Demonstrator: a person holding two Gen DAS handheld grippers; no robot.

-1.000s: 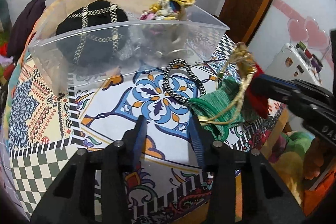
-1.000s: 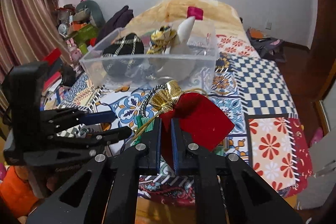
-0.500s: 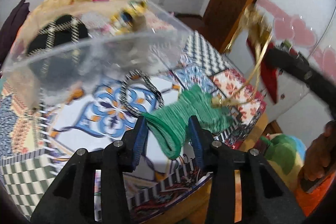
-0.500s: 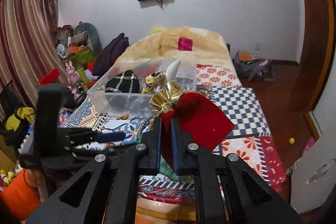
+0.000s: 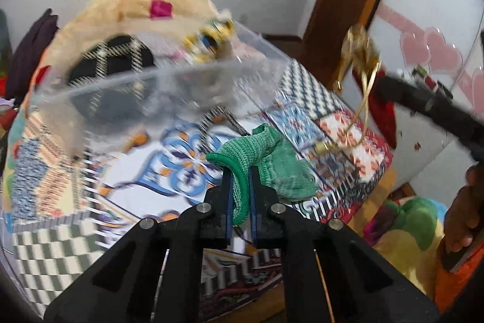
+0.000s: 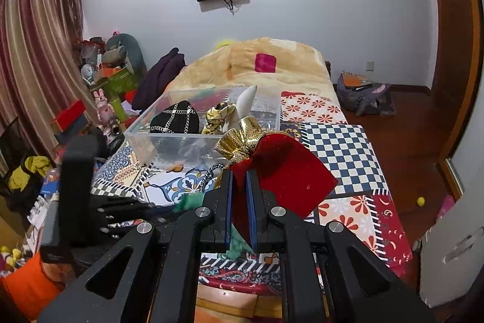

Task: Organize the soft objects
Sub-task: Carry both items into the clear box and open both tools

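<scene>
Now one red pouch [image 6: 284, 168], one green knit [image 5: 263, 159], two claws

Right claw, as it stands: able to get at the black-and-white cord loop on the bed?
Probably not: the right claw is shut on the red pouch, which hangs over the cord loop. It would likely need to drop the pouch in the clear bin first.

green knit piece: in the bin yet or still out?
Out. The green knit is pinched in the left gripper over the bedspread, short of the bin.

no legible text, labels, brands or numbers in either view
</scene>
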